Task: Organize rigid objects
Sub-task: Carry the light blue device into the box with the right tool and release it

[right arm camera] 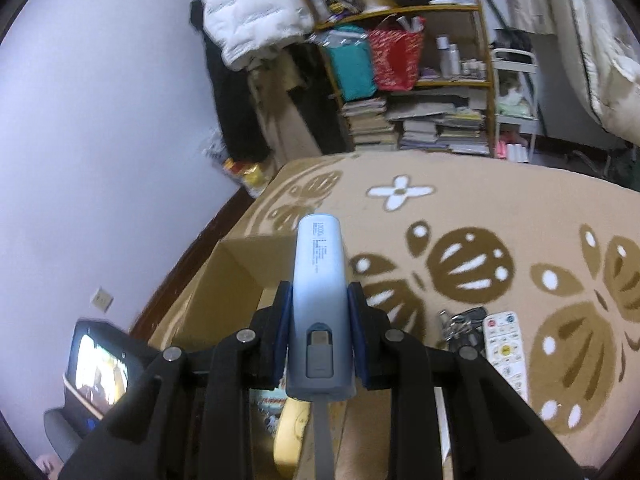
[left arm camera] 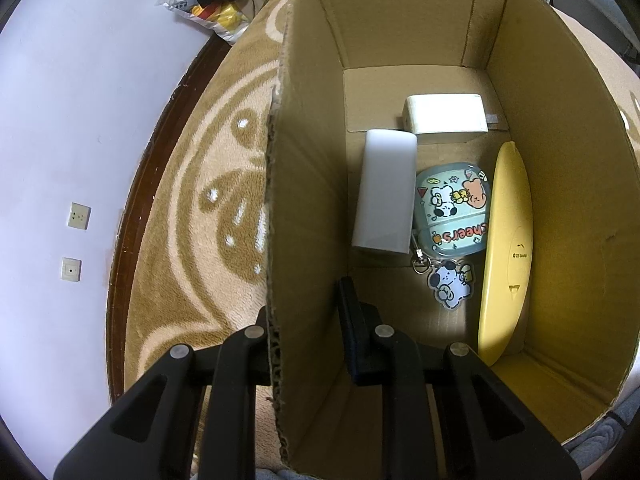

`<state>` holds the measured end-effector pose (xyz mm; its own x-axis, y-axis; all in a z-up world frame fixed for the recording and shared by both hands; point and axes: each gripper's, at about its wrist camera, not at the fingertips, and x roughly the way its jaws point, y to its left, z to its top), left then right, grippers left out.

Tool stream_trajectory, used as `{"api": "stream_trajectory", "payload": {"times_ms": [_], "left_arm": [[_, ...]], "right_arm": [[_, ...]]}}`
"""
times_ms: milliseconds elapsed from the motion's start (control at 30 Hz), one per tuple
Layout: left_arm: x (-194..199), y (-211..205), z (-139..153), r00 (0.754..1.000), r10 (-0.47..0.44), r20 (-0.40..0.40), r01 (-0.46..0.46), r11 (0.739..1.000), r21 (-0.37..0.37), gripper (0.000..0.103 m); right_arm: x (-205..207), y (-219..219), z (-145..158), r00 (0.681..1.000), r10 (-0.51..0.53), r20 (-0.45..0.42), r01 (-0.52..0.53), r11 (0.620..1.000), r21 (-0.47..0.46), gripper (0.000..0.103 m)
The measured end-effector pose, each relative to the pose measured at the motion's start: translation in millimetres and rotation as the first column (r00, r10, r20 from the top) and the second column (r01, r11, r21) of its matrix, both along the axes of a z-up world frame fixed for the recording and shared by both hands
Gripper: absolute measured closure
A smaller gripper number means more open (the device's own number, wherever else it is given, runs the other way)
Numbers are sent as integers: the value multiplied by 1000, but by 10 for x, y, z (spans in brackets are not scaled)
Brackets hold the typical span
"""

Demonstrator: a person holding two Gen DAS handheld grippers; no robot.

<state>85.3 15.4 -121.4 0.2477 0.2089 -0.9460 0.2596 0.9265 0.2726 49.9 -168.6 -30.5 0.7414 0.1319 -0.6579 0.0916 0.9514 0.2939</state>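
Observation:
My left gripper (left arm camera: pixel 306 312) is shut on the left wall of an open cardboard box (left arm camera: pixel 308 184), one finger outside and one inside. On the box floor lie a white block (left arm camera: pixel 386 192), a white charger (left arm camera: pixel 444 114), a teal cartoon case (left arm camera: pixel 452 212) with a dog keychain (left arm camera: pixel 450 284), and a yellow plate (left arm camera: pixel 506 252) leaning on the right wall. My right gripper (right arm camera: pixel 318 308) is shut on a pale blue power bank (right arm camera: pixel 320 300), which points forward above the cardboard box (right arm camera: pixel 224 292). Its strap hangs down.
The box stands on a tan patterned blanket (right arm camera: pixel 480 216). A white remote (right arm camera: pixel 506 350) and a bunch of keys (right arm camera: pixel 460 328) lie on the blanket to the right. Behind are a crowded shelf (right arm camera: pixel 416 68) and a lavender wall (right arm camera: pixel 100 120). A lit screen (right arm camera: pixel 100 368) is at lower left.

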Motion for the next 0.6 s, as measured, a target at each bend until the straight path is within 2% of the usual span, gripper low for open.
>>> {"api": "stream_trajectory", "payload": {"times_ms": [167, 300, 433, 600], "left_arm": [[-1, 0, 3, 1000, 1, -1, -1, 1000, -2, 83], [2, 3, 4, 1000, 2, -2, -2, 1000, -4, 83], [3, 6, -3, 1000, 0, -2, 0, 1000, -3, 83], [9, 21, -5, 1000, 4, -5, -4, 1000, -10, 83]], "right_arm": [[17, 170, -131, 998, 65, -25, -66, 998, -15, 75], [28, 249, -219, 994, 95, -48, -96, 995, -38, 75], [56, 348, -331, 987, 118, -109, -128, 988, -83, 75], [54, 441, -381, 980, 152, -125, -164, 982, -93, 75]]}}
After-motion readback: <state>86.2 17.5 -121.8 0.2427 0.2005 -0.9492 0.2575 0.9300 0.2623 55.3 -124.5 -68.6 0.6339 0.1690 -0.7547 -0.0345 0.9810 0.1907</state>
